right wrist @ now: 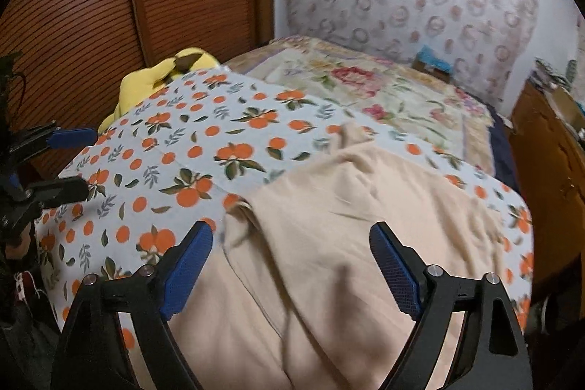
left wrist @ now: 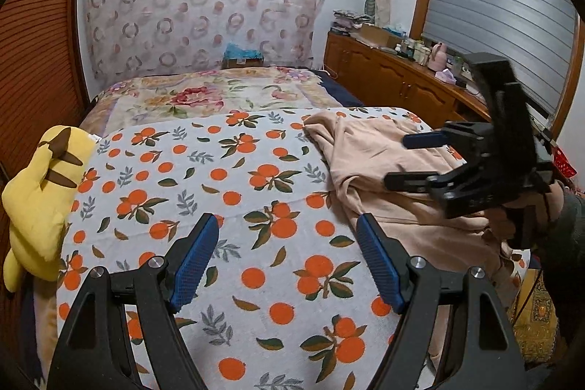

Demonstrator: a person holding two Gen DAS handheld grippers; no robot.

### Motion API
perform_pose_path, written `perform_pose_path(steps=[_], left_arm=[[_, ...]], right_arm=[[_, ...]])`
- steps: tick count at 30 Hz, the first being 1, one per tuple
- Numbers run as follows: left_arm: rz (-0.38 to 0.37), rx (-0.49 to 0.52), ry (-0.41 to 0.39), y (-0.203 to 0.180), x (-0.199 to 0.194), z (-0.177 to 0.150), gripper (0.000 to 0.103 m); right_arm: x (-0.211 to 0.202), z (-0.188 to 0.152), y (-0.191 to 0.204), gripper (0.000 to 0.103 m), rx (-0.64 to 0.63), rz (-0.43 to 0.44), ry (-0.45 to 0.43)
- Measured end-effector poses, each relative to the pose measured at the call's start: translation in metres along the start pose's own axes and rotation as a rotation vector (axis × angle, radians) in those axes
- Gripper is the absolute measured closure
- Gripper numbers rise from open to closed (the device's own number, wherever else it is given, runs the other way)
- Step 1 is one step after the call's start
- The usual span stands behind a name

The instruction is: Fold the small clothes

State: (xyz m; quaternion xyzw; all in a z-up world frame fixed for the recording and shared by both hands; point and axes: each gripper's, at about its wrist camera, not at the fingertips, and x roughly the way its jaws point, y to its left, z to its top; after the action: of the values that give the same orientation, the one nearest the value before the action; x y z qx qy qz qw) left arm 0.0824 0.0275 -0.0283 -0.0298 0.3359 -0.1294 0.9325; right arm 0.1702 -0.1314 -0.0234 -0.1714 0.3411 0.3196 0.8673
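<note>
- On the right side of the bed (left wrist: 204, 167), over its orange-print cover, the beige garment (right wrist: 329, 207) lies rumpled and unfolded.
- The right hand-held gripper (right wrist: 292, 265) hovers above it, jaws wide, likely seeking an edge.
- The left hand-held gripper (left wrist: 287, 254), also wide and empty, waits over bare cover.
- A yellow plush toy (left wrist: 40, 192) sits at the left edge.

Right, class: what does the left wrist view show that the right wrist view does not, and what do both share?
Only the left wrist view shows the window blind and the pink bottle on the wooden cabinet. Only the right wrist view shows the garment's near part between the right gripper fingers. Both share the beige garment, orange-print sheet, yellow plush toy and open left gripper.
</note>
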Motion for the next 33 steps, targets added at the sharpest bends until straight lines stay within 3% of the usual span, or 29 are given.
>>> perform_pose_path(steps=[13,15,16,17,20,24,28,33], left_arm=[[-0.010,-0.013,0.022,0.005,0.007,-0.009,0.025],[-0.014,-0.013,0.025,0.004,0.008,-0.010,0.025],[-0.014,-0.013,0.027,0.003,0.008,-0.011,0.025],[-0.014,-0.012,0.028,0.003,0.008,-0.011,0.025],[-0.011,-0.012,0.027,0.002,0.008,-0.013,0.025],[0.003,-0.038,0.006,0.005,0.006,-0.013,0.025],[0.005,-0.046,-0.003,0.006,0.005,-0.012,0.025],[-0.001,-0.040,-0.004,0.004,0.004,-0.010,0.025]], right_arm=[[0.051,0.016,0.008,0.031,-0.037,0.002,0.093],[0.056,0.017,0.008,0.039,-0.037,-0.014,0.096],[0.057,0.018,0.007,0.052,-0.038,-0.015,0.096],[0.058,0.018,0.007,0.072,-0.039,-0.011,0.097],[0.047,0.018,0.003,0.094,-0.037,-0.009,0.064],[0.014,0.021,-0.018,0.095,0.020,0.007,-0.018],[-0.021,0.029,-0.051,0.096,0.047,-0.067,-0.077],[-0.042,0.033,-0.098,0.096,0.086,-0.202,-0.068]])
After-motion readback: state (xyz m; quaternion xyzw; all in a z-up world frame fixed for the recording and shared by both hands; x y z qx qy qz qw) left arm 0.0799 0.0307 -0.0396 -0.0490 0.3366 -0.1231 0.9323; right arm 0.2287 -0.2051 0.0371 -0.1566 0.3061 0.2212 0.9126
